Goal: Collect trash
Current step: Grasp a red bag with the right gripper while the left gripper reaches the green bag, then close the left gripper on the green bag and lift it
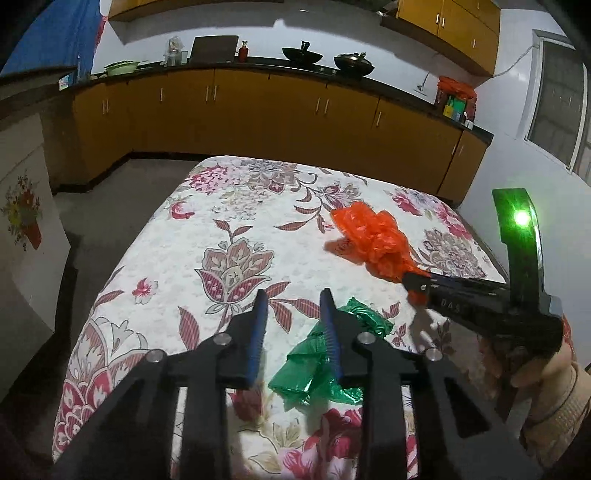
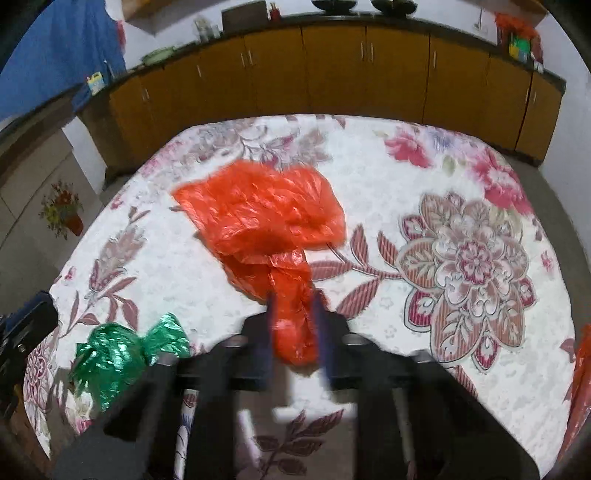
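Ahead of me: a bed [image 1: 229,221] with a white floral cover, grey floor [image 1: 107,206] around it. Behind it a long run of orange-brown base cabinets [image 1: 236,114] under a dark countertop [image 1: 295,72] carrying two dark woks [image 1: 302,55], a green bowl [image 1: 121,67] and a red bottle [image 1: 242,51]; matching wall cabinets [image 1: 454,22] above. White walls [image 1: 517,122], window [image 1: 557,107] at right, blue cloth [image 1: 55,33] hanging at left, a flower picture [image 1: 24,210] on a pale panel.

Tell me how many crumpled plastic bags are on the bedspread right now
2. The orange bag lies mid-bed, its tail pinched by the right gripper. The green bag lies under the left gripper, unheld.
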`<state>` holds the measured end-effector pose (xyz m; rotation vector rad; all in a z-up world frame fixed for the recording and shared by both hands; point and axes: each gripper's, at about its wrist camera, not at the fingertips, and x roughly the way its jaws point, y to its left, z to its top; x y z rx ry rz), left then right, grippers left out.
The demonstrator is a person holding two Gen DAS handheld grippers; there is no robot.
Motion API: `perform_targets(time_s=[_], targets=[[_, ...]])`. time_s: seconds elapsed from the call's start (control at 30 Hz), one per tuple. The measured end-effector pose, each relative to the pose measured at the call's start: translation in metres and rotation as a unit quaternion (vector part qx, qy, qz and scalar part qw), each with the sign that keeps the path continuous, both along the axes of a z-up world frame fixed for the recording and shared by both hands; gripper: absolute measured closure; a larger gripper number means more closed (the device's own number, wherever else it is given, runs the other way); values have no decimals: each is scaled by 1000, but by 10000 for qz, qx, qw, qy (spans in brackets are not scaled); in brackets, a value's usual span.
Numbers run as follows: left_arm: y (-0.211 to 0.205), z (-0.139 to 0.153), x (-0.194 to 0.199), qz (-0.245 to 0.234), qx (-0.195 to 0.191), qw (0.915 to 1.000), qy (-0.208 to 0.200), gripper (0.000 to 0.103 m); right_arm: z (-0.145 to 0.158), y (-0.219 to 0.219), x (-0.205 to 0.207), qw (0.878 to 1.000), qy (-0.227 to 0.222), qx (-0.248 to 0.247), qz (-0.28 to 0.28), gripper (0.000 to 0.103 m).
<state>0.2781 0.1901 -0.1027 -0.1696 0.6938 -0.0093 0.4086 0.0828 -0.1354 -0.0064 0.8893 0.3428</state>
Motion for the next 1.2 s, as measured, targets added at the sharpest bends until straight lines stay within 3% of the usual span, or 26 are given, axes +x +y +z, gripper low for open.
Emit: perform_targets(time_s=[0.13,0.23,0.47,0.5,0.6,0.63,0.87,1.2], targets=[[-6,-4,2,-160,24,9998,87,53,10,-19,-15,9995,-287,-89,-84,96],[-18,-9,7,-344,91,9991,238,48,19,-45,-28,9984,-425,-38,-359,96],[-42,-34,29,-695,222,9938,841,47,33,-89,-54,9963,-504,61,-696,96],[-44,-37,31,-731,209,9928,922,52,34,-94,-59,9961,-498,55,-729,96],[-51,-40,31,-730,373,9920,959,84,36,-103,-68,9956,-497,56,-795,96],[-51,-40,30,-719,285,9924,954,88,38,-107,-72,9953,-516,56,-821,96],[-65,-3,8,-695,301,9967,289,90,58,-129,-102,9913,-801,71,-1038,96],[-111,49,-14,-1065,322,9936,-202,90,85,-175,-150,9820,-1049,202,-1555,96]])
